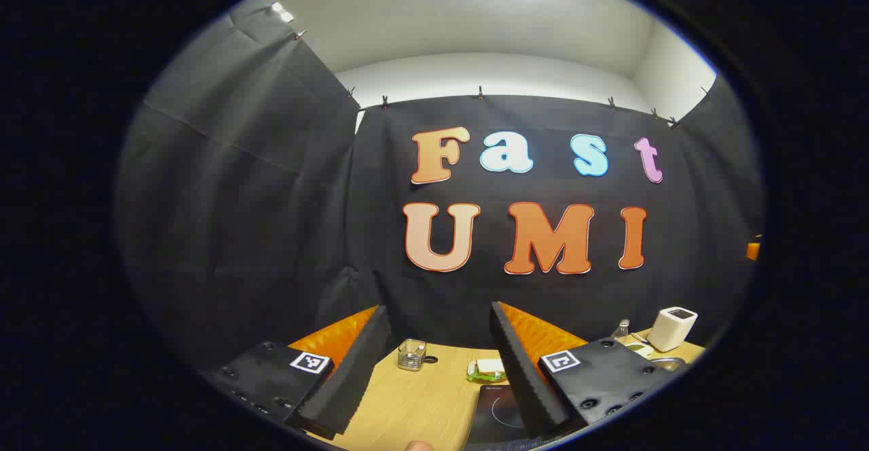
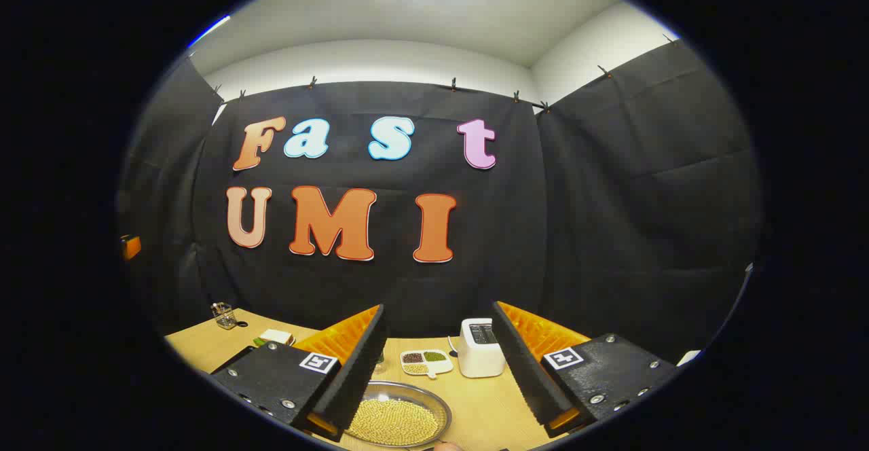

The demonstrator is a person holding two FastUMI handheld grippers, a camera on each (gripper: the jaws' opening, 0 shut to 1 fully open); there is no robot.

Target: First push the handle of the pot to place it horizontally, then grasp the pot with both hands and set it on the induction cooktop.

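Two grippers hover above a wooden counter [image 1: 421, 403], each with its fingers spread apart and nothing between them. In the left gripper view, the left gripper [image 1: 438, 363] points toward the back wall; between its fingers, at about 12 o'clock from them, stand a small glass jar [image 1: 411, 354] and a green-and-white packet [image 1: 486, 369]. The dark induction cooktop [image 1: 499, 413] lies just below the packet, touching the lower edge of the view beside the finger at 3 o'clock. A white toaster [image 1: 672, 329] stands far off at 3 o'clock. In the right gripper view, the right gripper [image 2: 441, 363] hangs over a shallow metal pot [image 2: 400, 416] filled with pale yellow beans, at 6 o'clock. A divided white dish [image 2: 426, 361] of grains sits just beyond it, beside the toaster [image 2: 481, 348]
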